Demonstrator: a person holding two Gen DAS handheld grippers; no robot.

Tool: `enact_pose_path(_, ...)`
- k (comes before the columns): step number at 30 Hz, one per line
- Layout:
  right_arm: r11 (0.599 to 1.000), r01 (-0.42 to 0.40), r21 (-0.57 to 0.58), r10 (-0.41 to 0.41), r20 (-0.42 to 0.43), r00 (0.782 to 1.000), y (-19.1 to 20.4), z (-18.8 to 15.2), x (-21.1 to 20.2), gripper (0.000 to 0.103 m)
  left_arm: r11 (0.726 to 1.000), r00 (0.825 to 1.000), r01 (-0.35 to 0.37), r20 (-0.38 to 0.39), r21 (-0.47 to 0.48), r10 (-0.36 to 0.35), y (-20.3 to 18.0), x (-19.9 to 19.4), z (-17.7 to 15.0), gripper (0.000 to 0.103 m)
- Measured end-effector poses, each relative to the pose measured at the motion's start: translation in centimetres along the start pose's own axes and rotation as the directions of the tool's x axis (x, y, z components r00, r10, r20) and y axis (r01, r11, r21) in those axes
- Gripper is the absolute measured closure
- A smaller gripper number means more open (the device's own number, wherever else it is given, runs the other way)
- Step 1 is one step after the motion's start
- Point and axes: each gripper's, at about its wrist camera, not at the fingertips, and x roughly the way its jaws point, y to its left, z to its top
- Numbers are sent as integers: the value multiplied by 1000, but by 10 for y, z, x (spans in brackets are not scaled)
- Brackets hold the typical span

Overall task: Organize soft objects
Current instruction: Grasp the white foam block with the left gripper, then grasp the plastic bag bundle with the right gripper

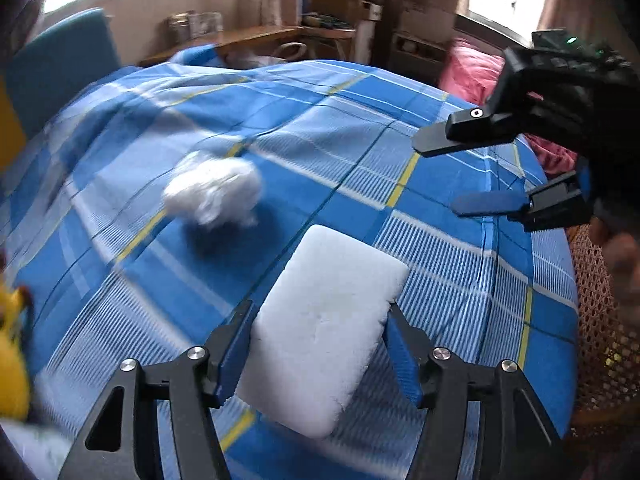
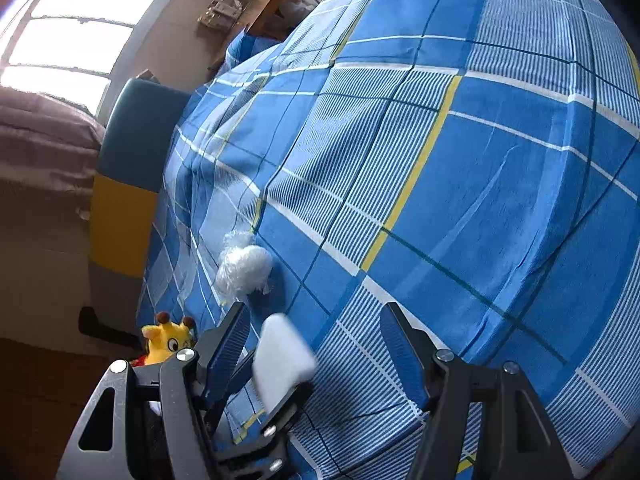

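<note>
A white foam block [image 1: 324, 320] lies on the blue plaid bed cover [image 1: 360, 100], and my left gripper [image 1: 320, 308] has a pad against each of its long sides, shut on it. The right wrist view shows the same block [image 2: 282, 360], blurred, low at the left. A fluffy white ball [image 1: 214, 190] [image 2: 244, 268] rests on the cover beyond the block. A yellow plush giraffe [image 2: 168, 342] [image 1: 12, 360] sits at the bed's edge. My right gripper [image 1: 436, 176] [image 2: 316, 308] hovers open over the cover, with nothing in it.
A teal and yellow headboard [image 2: 128, 184] [image 1: 60, 60] borders the bed. Beyond the far side are a pink blanket [image 1: 472, 68] and a wooden desk [image 1: 256, 36]. A woven mesh basket [image 1: 600, 320] stands at the right edge. The plaid cover [image 2: 500, 200] stretches wide.
</note>
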Motion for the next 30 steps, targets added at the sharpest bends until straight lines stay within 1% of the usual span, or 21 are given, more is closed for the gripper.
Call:
enact_pose_path(2, 1000, 15, -14, -15, 1, 1000, 2, 0, 1, 35, 997, 1000, -16, 13, -79, 17, 3, -18, -15, 40)
enact_pose_path(3, 1000, 19, -22, -19, -3, 1000, 2, 0, 2, 35, 994, 999, -28, 17, -101, 30, 4, -25, -22, 40)
enact_pose_path(6, 997, 34, -66, -37, -36, 999, 8, -4, 8, 35, 980, 994, -91, 35, -178, 99, -4, -53, -53, 40)
enact_pose_path(7, 995, 36, -92, -41, -50, 998, 12, -6, 11, 35, 969, 990, -131, 26, -210, 139, -8, -63, -68, 40)
enact_pose_path(9, 984, 52, -171, -64, -67, 996, 25, -13, 15, 35, 954, 984, -169, 15, -248, 178, -13, -75, -90, 40)
enact_pose_path(10, 977, 59, -204, -75, -70, 995, 30, -16, 17, 35, 942, 978, -201, 1, -270, 209, -17, -82, -106, 40)
enact_pose_path(11, 962, 66, -267, -90, -79, 993, 41, -21, 21, 35, 935, 973, -221, -4, -276, 229, -19, -86, -114, 40)
enact_pose_path(12, 947, 75, -312, -106, -85, 991, 48, -25, 25, 35, 923, 966, -250, -8, -292, 259, -22, -89, -124, 40)
enact_pose_path(14, 907, 101, -410, -148, -84, 985, 66, -30, 35, 35, 897, 955, -286, -23, -336, 295, -22, -95, -143, 40)
enact_pose_path(15, 879, 115, -463, -168, -75, 983, 76, -32, 42, 35, 885, 948, -306, -30, -352, 316, -22, -96, -153, 40)
enact_pose_path(17, 835, 149, -530, -201, -42, 979, 92, -31, 54, 35, 874, 949, -304, -37, -379, 314, -20, -92, -164, 40)
enact_pose_path(19, 788, 188, -586, -234, -2, 972, 108, -25, 70, 35, 870, 947, -300, -13, -390, 321, -21, -93, -167, 40)
enact_pose_path(22, 728, 246, -640, -273, 58, 960, 128, -16, 95, 35, 868, 945, -305, -9, -391, 328, -21, -90, -170, 40)
enact_pose_path(24, 683, 294, -668, -314, 95, 945, 138, -10, 114, 35, 870, 941, -312, 1, -382, 338, -24, -88, -168, 40)
enact_pose_path(26, 654, 295, -697, -330, 88, 940, 145, -8, 131, 35, 869, 940, -311, 12, -385, 342, -25, -92, -173, 40)
enact_pose_path(27, 640, 286, -713, -345, 65, 936, 147, -8, 139, 35, 867, 940, -309, 15, -392, 342, -24, -91, -172, 40)
enact_pose_path(28, 632, 272, -726, -358, 38, 933, 149, -8, 147, 42, 865, 939, -310, 18, -394, 345, -25, -91, -173, 39)
enact_pose_path(29, 616, 259, -744, -374, 13, 927, 149, -10, 155, 52, 864, 937, -313, 21, -396, 349, -25, -90, -172, 39)
enact_pose_path(30, 582, 278, -764, -416, 14, 909, 148, -15, 162, 67, 862, 936, -314, 24, -397, 352, -25, -90, -172, 39)
